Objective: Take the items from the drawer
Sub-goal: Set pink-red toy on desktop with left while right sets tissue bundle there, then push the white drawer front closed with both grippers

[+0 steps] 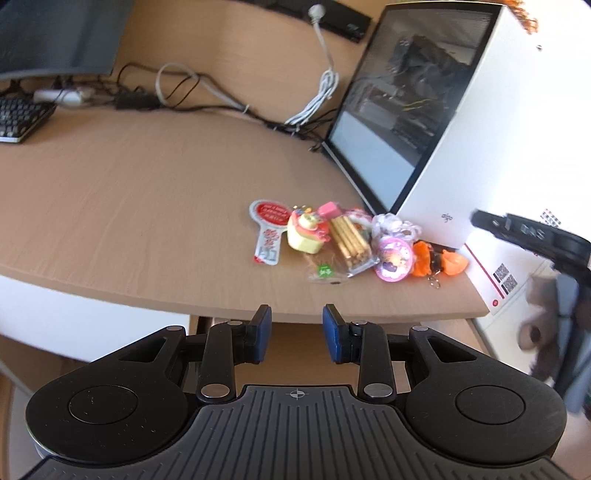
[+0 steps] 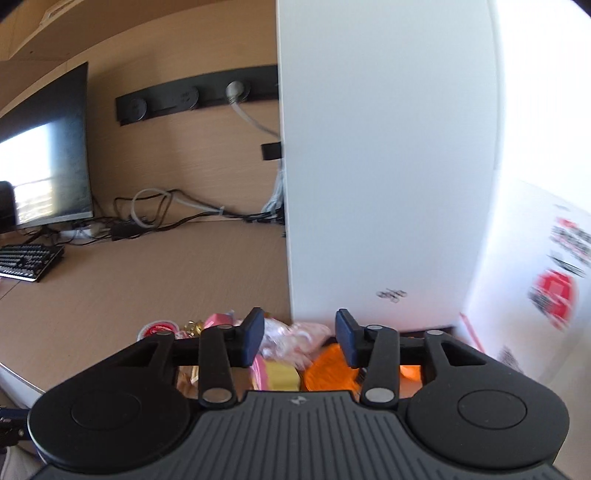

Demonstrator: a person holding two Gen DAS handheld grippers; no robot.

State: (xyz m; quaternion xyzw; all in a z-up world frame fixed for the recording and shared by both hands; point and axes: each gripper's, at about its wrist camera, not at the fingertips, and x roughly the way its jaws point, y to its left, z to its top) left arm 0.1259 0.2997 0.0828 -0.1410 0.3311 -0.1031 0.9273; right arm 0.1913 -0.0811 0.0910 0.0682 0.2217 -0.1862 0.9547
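Observation:
A cluster of small items lies on the wooden desk (image 1: pixel 129 192) beside the white computer case (image 1: pixel 480 147): a red-and-silver paddle-shaped packet (image 1: pixel 267 229), a yellow cake toy (image 1: pixel 306 232), a pack of biscuit sticks (image 1: pixel 349 240), a round pink case (image 1: pixel 393 258) and an orange keychain (image 1: pixel 439 260). My left gripper (image 1: pixel 297 317) is open and empty, hovering at the desk's front edge over what looks like a wooden drawer space (image 1: pixel 291 343). My right gripper (image 2: pixel 300 321) is open just above the pile, with the orange keychain (image 2: pixel 328 373) and yellow toy (image 2: pixel 280 374) under it, untouched.
A monitor (image 1: pixel 55 33), keyboard (image 1: pixel 18 118) and tangled cables (image 1: pixel 184 92) fill the back left of the desk. The computer case (image 2: pixel 388 166) stands close ahead of the right gripper. A white box with QR codes (image 1: pixel 495 273) sits at the right desk corner.

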